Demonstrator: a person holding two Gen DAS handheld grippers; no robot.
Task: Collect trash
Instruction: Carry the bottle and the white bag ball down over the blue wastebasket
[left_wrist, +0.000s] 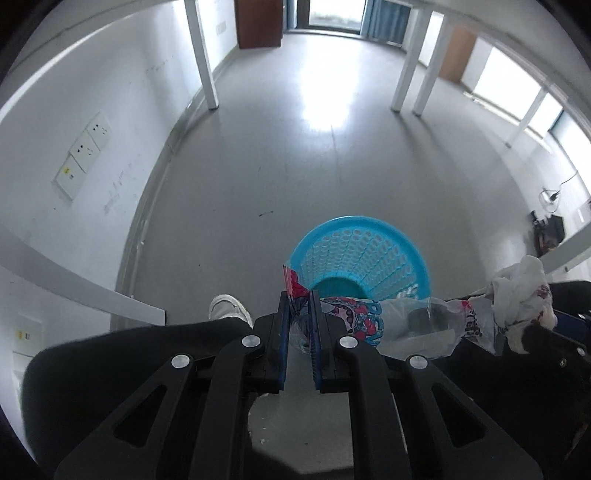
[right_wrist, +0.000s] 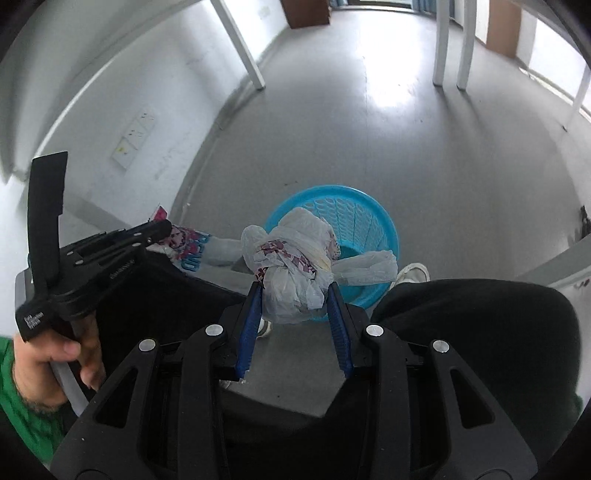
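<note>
A printed clear plastic bag (left_wrist: 354, 317) stretches between both grippers above a blue perforated waste basket (left_wrist: 369, 254) on the floor. My left gripper (left_wrist: 299, 299) is shut on the bag's printed corner. My right gripper (right_wrist: 293, 291) is shut on the bag's knotted, bunched white end (right_wrist: 295, 266), which also shows at the right of the left wrist view (left_wrist: 524, 299). The basket (right_wrist: 369, 210) sits just beyond the bundle in the right wrist view. The left gripper (right_wrist: 162, 230) shows there too, clamping the bag's corner (right_wrist: 184, 243).
Grey floor (left_wrist: 295, 166) spreads ahead. White table legs (left_wrist: 205, 55) stand at the back left, more (left_wrist: 406, 66) at the back right. The white wall with sockets (left_wrist: 85, 151) is on the left. The person's black trousers and white shoe (left_wrist: 229, 310) are below.
</note>
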